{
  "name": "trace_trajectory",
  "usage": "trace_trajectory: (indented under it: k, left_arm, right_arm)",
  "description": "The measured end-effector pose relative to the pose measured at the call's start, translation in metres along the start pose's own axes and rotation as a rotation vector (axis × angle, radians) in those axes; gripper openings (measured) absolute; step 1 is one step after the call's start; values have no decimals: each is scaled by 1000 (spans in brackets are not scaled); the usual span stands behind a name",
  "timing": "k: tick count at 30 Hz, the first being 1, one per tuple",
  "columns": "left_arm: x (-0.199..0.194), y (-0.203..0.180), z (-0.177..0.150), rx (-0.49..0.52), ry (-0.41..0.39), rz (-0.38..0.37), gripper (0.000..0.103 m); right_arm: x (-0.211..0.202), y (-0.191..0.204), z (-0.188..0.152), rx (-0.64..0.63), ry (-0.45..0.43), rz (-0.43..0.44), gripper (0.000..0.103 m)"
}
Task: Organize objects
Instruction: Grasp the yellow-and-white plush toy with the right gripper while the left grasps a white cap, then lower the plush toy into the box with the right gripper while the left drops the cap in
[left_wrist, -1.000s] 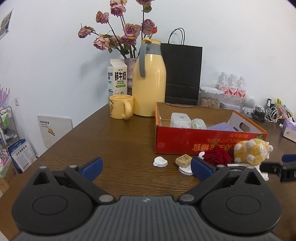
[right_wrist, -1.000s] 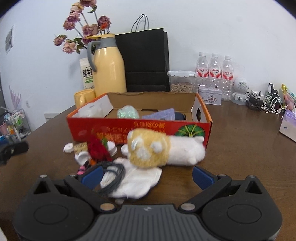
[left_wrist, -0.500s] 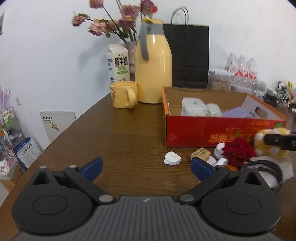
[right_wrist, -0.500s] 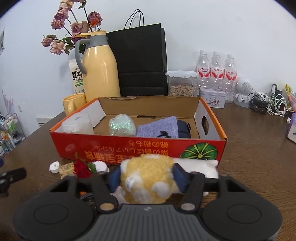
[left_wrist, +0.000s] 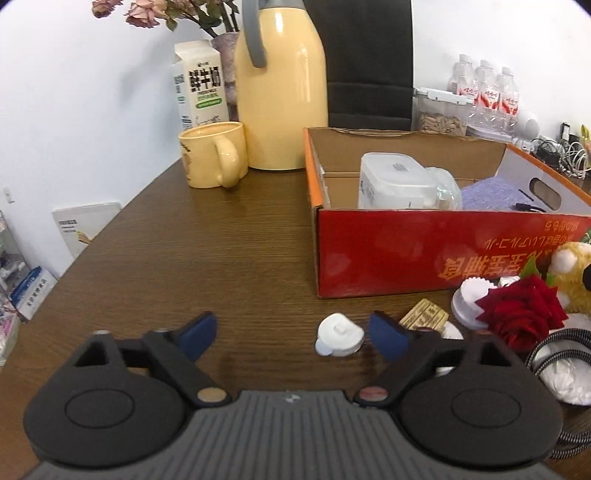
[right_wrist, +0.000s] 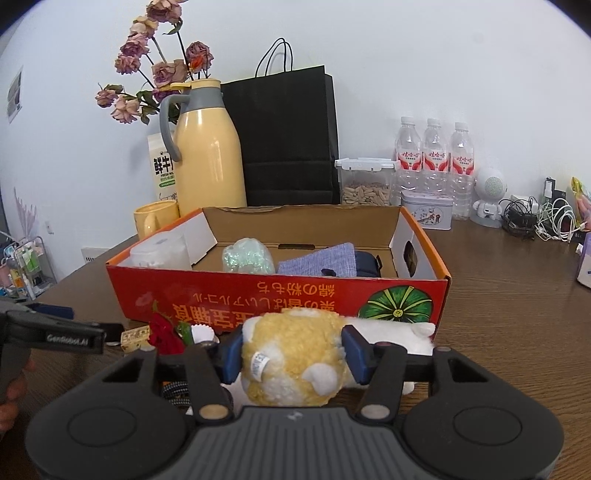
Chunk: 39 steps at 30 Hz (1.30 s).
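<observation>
1. While the left claw (left_wrist: 291, 328) points down at the table (left_wrist: 221, 258), its jaws have just been closing but are still apart, and they hold nothing.
2. A white cap (left_wrist: 339, 335) lies between its fingers, close to the right one, not touching either; I think it is the next thing to pick.
3. To the right of this claw lie a tan block (left_wrist: 424, 314), a red rose (left_wrist: 524, 310) and a coiled cable (left_wrist: 554, 343), probably waiting for the box (left_wrist: 406, 251) ahead.
4. The right claw (right_wrist: 291, 352) is closed on the plush toy (right_wrist: 295, 354); both pads press into its yellow head, so the soft body cannot slip.
5. This claw is tilted a little down, just before the red wall of the box, and the toy seems ready to be lifted over it.
</observation>
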<state>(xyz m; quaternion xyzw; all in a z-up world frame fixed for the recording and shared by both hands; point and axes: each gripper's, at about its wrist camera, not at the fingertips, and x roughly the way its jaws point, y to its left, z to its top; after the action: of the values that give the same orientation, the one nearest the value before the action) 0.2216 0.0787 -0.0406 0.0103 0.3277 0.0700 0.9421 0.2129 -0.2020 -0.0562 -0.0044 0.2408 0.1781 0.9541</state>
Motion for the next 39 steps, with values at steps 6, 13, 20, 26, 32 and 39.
trace_trajectory:
  k: [6,13,20,26,32,39]
  left_arm:
    - [0,-3,-2,11,-1,-106,28]
    - [-7,-9,-9,32,-34,-91,27]
    - [-14,1,-10,-14,-73,-61,27]
    - [-19,5,-12,-34,-95,-34,27]
    - [-26,5,-18,-45,-111,-19,27]
    - [-44,5,-20,-75,-141,-17,27]
  right_arm:
    - [0,1,-1,-3,-3,-3,54]
    - [-2,1,-2,-12,-9,-7,51]
    - [-7,1,-3,-10,-35,-12,47]
    - [-17,2,-5,-21,-70,-14,46]
    - [-31,5,-9,-41,-115,-15,46]
    - [-50,7,-11,-61,-172,-2,45]
